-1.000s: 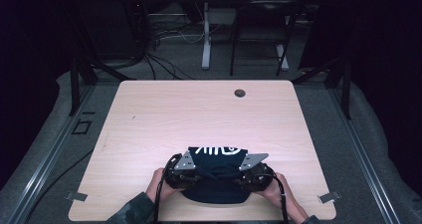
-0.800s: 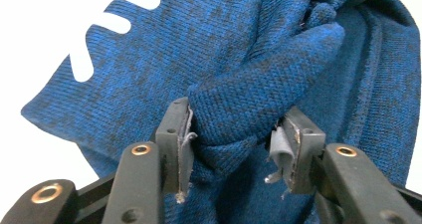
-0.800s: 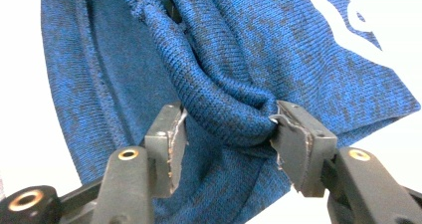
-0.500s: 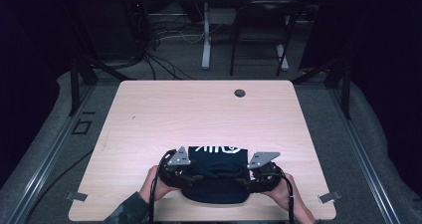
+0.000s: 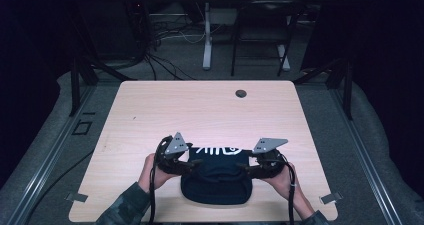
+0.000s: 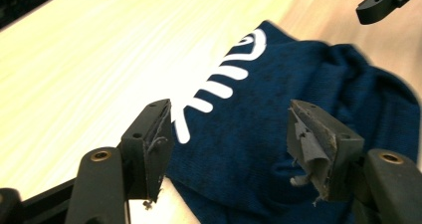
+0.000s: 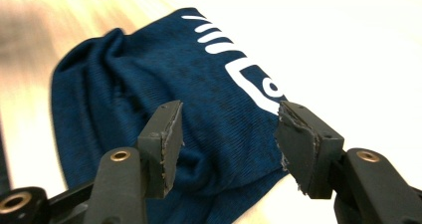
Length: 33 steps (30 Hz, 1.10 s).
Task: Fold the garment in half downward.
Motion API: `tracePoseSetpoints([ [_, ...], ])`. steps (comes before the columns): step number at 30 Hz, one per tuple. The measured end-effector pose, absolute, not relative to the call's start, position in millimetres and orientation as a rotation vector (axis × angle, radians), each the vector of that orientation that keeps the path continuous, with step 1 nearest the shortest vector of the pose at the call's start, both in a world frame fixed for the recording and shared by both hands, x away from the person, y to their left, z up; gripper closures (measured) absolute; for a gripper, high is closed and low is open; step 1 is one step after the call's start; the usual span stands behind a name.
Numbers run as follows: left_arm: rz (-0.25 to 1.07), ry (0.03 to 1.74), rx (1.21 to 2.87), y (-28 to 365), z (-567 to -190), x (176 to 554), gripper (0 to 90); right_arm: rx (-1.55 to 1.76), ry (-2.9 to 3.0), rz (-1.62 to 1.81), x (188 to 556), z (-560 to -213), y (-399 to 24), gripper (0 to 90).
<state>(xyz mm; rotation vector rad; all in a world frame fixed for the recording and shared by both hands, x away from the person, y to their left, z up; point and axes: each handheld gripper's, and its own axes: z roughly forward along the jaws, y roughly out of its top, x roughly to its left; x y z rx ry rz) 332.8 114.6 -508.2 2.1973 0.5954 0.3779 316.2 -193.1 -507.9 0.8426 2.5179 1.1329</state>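
Item: dark blue garment (image 5: 216,181) with a white printed mark, folded into a compact bundle. Location: near edge of the surface (image 5: 150,115), at 6 o'clock from its centre; the small round grommet (image 5: 241,93) sits well apart at 12 o'clock.

Long axis: runs 9 to 3 o'clock across the surface, white print along the far edge.

Left hand-held gripper (image 5: 192,167): at the bundle's 9 o'clock end. In the left gripper view its jaws stand apart, nothing between the pads, the cloth (image 6: 278,119) lying below and beyond them. The jaws have just been opening.

Right hand-held gripper (image 5: 246,169): at the 3 o'clock end. In the right gripper view its jaws stand apart and empty over the cloth (image 7: 164,74). These jaws have likewise widened, then settled.

Nearness: both flank the bundle symmetrically; neither is nearer. The cloth lies inward and downward from each.

Change from the earlier frames: both tools sat low on the bundle's ends with jaws nearly closed on the fabric; now they are lifted clear and released. The bundle keeps its place and reads as a set fold.
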Motion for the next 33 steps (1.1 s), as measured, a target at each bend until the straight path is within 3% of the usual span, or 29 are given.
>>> tracePoseSetpoints([
  [9, 0.35, 0.619, 2.312, 105, -540, 330, 31.3, 0.837, 2.616, 1.01, 319, -541, -177, 43.1],
  [20, 0.364, 0.625, 2.35, 108, -562, 315, 28.4, 0.827, 2.655, 0.951, 310, -557, -179, 35.6],
  [26, 0.361, 0.684, 2.281, 118, -556, 317, 19.6, 0.862, 2.618, 0.966, 310, -553, -182, 22.6],
  [33, 0.434, 0.766, 2.208, 141, -543, 317, 15.3, 0.912, 2.526, 1.018, 307, -536, -198, 15.4],
])
